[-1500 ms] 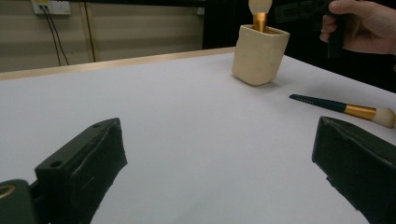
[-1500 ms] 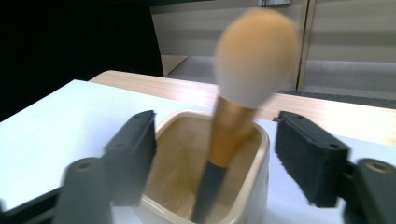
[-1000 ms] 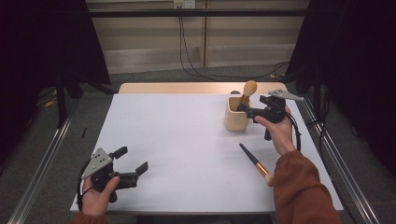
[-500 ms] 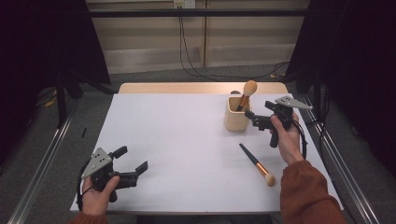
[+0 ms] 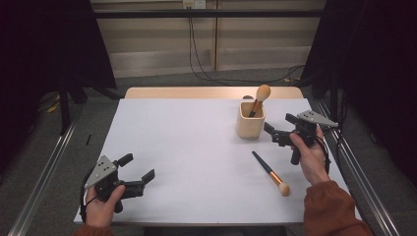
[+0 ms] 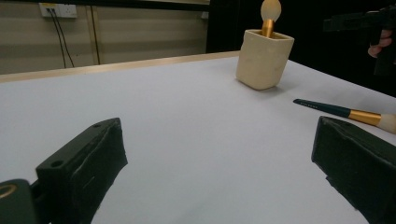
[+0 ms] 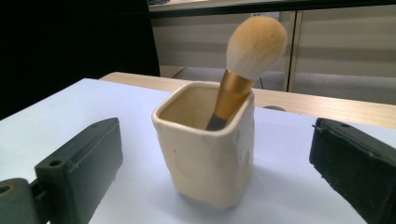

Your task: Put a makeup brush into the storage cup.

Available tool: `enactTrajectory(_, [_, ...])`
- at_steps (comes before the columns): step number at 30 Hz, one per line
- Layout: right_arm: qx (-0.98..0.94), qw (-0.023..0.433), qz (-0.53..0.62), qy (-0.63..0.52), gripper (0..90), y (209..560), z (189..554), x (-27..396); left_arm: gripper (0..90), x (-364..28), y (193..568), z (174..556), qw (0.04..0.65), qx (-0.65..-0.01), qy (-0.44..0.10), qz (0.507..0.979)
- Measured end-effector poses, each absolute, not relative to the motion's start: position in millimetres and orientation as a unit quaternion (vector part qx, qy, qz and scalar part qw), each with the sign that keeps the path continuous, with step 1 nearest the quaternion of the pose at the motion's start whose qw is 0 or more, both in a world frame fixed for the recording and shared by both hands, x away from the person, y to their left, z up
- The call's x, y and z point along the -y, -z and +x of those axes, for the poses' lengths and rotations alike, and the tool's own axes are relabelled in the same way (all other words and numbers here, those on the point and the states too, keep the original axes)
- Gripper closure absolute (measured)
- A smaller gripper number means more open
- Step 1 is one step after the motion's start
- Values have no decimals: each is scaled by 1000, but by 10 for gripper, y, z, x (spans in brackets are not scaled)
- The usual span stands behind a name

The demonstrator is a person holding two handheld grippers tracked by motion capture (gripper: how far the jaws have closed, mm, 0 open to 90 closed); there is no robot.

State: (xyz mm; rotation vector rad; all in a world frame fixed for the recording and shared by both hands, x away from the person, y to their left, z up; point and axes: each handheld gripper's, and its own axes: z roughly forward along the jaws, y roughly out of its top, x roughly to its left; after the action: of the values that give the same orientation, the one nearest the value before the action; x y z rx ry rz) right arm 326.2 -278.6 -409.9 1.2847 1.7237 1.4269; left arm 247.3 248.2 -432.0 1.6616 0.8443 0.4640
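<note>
Since the earlier frame, the right claw [image 5: 279, 129] had drawn back from the cream square ceramic cup [image 5: 250, 119] toward the bench's [image 5: 187, 147] right edge, jaws wide apart and empty. One round-headed brush [image 5: 257, 100] leaned inside that cup; a dark-handled, gold-ferruled brush [image 5: 270, 172] lay flat nearby. The left claw [image 5: 138, 169] hung equally wide and empty at the near-left corner.

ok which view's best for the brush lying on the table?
High view: the loose makeup brush lies whole on the table, bristles toward the person, right of centre. The left gripper view catches it side-on, its tip cut off by a finger.
</note>
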Motion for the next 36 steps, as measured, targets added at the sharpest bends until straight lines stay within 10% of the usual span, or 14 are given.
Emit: enactTrajectory(36, [-633,290,482,-533,32,4282,2279,2994,27,-2505,4306,2410,575,-362,-201,705])
